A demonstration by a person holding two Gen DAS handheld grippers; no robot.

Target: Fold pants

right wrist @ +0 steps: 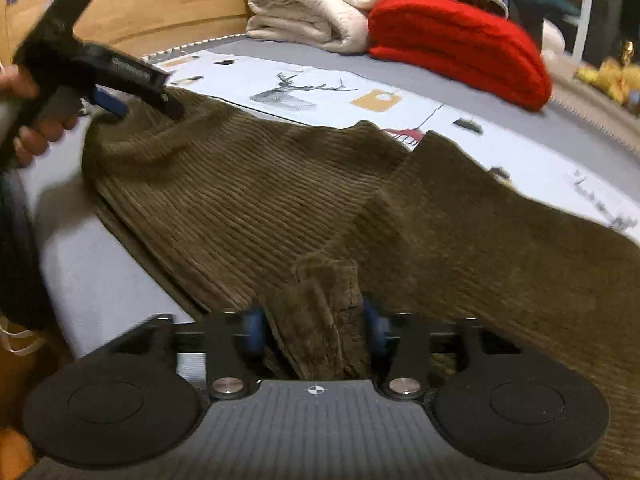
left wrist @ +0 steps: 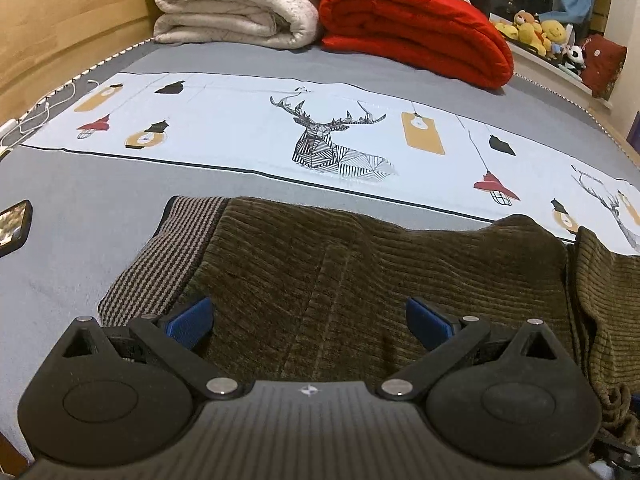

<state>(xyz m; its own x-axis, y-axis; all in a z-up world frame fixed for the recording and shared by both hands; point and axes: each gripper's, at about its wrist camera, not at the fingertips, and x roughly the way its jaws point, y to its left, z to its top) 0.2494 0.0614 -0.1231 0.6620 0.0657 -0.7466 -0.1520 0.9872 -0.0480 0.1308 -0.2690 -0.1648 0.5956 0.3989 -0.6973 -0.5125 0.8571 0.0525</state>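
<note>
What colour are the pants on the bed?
Olive-brown corduroy pants with fine ribs, shown best in the right wrist view.

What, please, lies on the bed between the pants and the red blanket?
In the left wrist view, a pale printed sheet with a deer lies between the pants and the red blanket, with grey bed cover either side.
</note>
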